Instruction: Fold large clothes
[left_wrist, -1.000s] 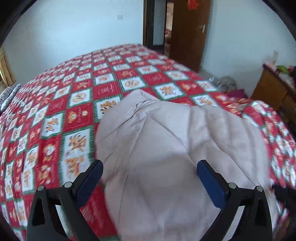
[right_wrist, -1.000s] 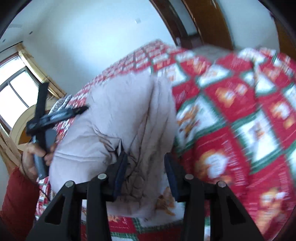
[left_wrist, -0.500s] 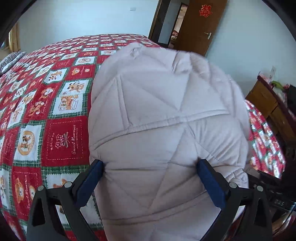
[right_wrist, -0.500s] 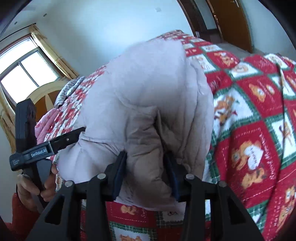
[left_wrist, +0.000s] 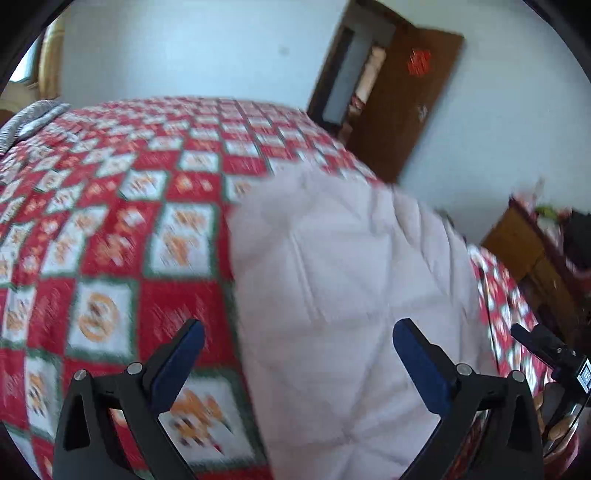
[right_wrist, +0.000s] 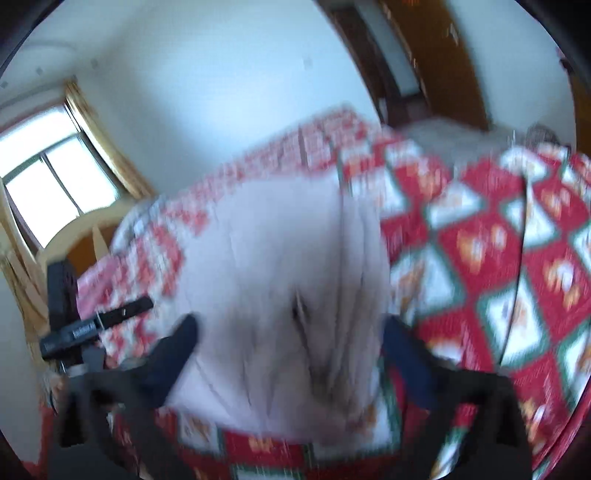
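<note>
A pale quilted jacket (left_wrist: 351, 295) lies bunched on the red patterned bedspread (left_wrist: 110, 240). My left gripper (left_wrist: 297, 354) hovers low over the jacket's near left edge with its jaws wide open; the blue pads touch nothing. In the right wrist view, which is blurred, the jacket (right_wrist: 288, 277) bulges up between the fingers of my right gripper (right_wrist: 291, 347). Its jaws are opening and stand wide apart, with the folded bulk between them and no pinch on it.
The bedspread (right_wrist: 498, 258) covers the whole bed. A brown door (left_wrist: 399, 103) stands open beyond the far corner. A wooden cabinet (left_wrist: 517, 236) is at the right. A window (right_wrist: 48, 184) and headboard lie to the left, and a striped pillow (left_wrist: 33, 118) at the bed's head.
My right gripper's jaws, shut on a fold of the jacket before, now stand wide. The jacket has sunk lower onto the bed. My left gripper has swung sideways, off the jacket's middle.
</note>
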